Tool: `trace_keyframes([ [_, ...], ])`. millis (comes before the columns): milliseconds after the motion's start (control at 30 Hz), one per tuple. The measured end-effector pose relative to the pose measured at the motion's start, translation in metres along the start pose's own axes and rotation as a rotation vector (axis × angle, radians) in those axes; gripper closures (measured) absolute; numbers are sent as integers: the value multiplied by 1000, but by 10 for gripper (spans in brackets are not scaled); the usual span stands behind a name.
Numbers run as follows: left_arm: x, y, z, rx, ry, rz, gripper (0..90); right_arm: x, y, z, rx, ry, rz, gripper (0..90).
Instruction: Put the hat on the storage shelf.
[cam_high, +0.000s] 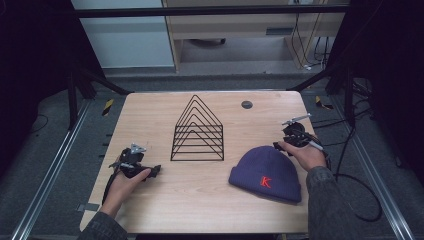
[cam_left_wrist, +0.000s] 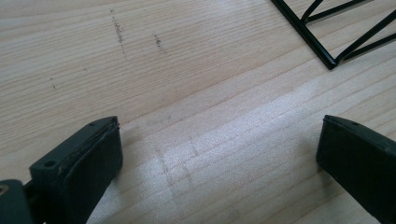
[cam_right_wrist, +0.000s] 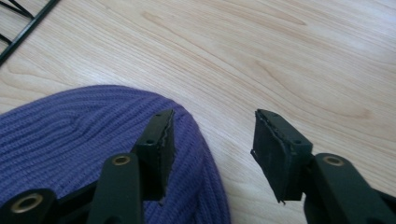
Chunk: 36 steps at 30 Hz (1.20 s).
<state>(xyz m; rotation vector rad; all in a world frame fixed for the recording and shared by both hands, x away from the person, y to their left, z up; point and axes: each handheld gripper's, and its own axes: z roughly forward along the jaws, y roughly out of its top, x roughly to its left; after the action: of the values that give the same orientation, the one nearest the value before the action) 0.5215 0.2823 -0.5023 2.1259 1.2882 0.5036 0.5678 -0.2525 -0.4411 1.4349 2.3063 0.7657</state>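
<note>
Centrally on the light wooden counter (cam_high: 210, 200) stands a black wire rack (cam_high: 198, 131), a row of triangular frames set upright. Near its right and closer to the person lies a purple knit beanie (cam_high: 267, 173) with a red letter K on its cuff, flat on the wood.

At the beanie's far right edge, the right claw (cam_high: 281, 145) is held by the person's right hand (cam_high: 306, 155). From the right gripper view, its jaws are spread apart with nothing between them; one jaw sits over the beanie's (cam_right_wrist: 93, 140) rounded crown, the other over bare wood.

Left of the rack, the left claw (cam_high: 156, 171) is held low by the left hand (cam_high: 127, 184). From the left gripper view, its jaws are spread wide over bare counter (cam_left_wrist: 187, 93), gripping nothing, with a corner of the rack (cam_left_wrist: 332, 63) ahead.

A small dark round disc (cam_high: 246, 104) sits near the counter's far edge.
</note>
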Motion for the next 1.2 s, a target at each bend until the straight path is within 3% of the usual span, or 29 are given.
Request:
trace_keyframes([
  [267, 0, 0, 0, 1, -5, 4, 0, 4, 2, 12, 22, 30, 5, 544],
  [467, -1, 1, 0, 4, -5, 12, 0, 3, -2, 22, 39, 30, 42, 511],
  [700, -1, 1, 1, 3, -6, 15, 0, 9, 0, 30, 70, 33, 28, 482],
  [867, -2, 1, 1, 3, -8, 17, 0, 12, -2, 38, 84, 46, 48, 466],
  [1033, -2, 1, 1, 3, -9, 14, 0, 15, -4, 42, 99, 67, 53, 556],
  [1067, -2, 1, 1, 3, -9, 16, 0, 17, -3, 41, 98, 82, 34, 656],
  [1200, -2, 1, 1, 3, -10, 17, 0, 19, -3, 36, 78, 94, 23, 769],
])
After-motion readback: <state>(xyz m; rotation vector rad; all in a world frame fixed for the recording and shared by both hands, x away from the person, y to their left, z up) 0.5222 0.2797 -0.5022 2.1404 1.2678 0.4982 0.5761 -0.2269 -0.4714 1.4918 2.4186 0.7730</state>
